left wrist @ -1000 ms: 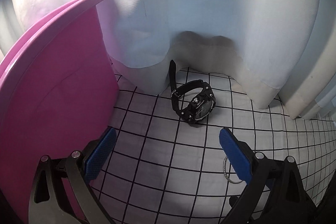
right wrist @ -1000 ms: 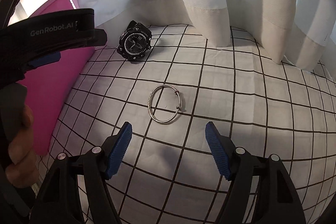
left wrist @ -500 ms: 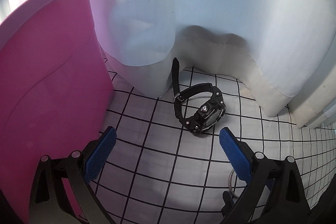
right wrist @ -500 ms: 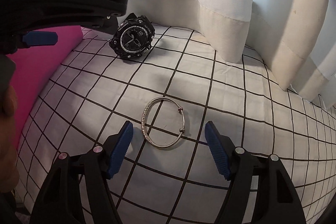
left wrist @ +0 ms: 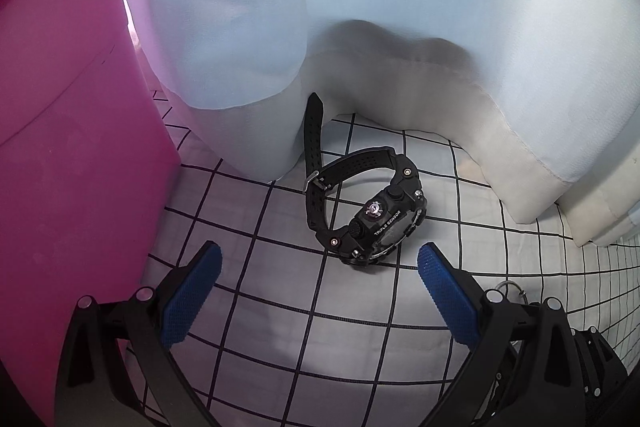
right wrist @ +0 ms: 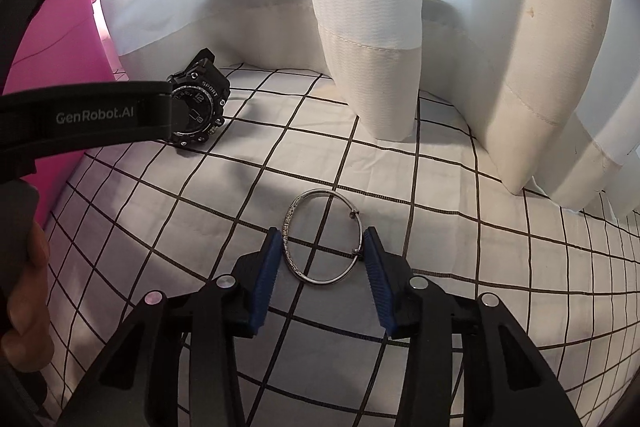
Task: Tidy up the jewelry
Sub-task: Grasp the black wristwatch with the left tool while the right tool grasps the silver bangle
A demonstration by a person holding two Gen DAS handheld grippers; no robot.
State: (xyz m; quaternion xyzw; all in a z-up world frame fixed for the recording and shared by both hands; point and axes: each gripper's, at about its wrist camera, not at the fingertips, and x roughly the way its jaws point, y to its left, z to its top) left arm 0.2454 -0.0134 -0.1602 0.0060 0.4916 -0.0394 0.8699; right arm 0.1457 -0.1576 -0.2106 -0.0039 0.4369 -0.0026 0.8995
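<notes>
Bangle [right wrist: 323, 239] sits between my right gripper's [right wrist: 320, 247] closing jaws, pads at its sides, while my left gripper [left wrist: 320, 267] hangs wide apart before the black watch [left wrist: 368, 203].

The right gripper [right wrist: 323, 259] is angled downward, its jaws closing with a bangle [right wrist: 322, 236] between the blue pads. The left gripper [left wrist: 320, 291] is tilted down with jaws spread wide, nothing between them.
</notes>
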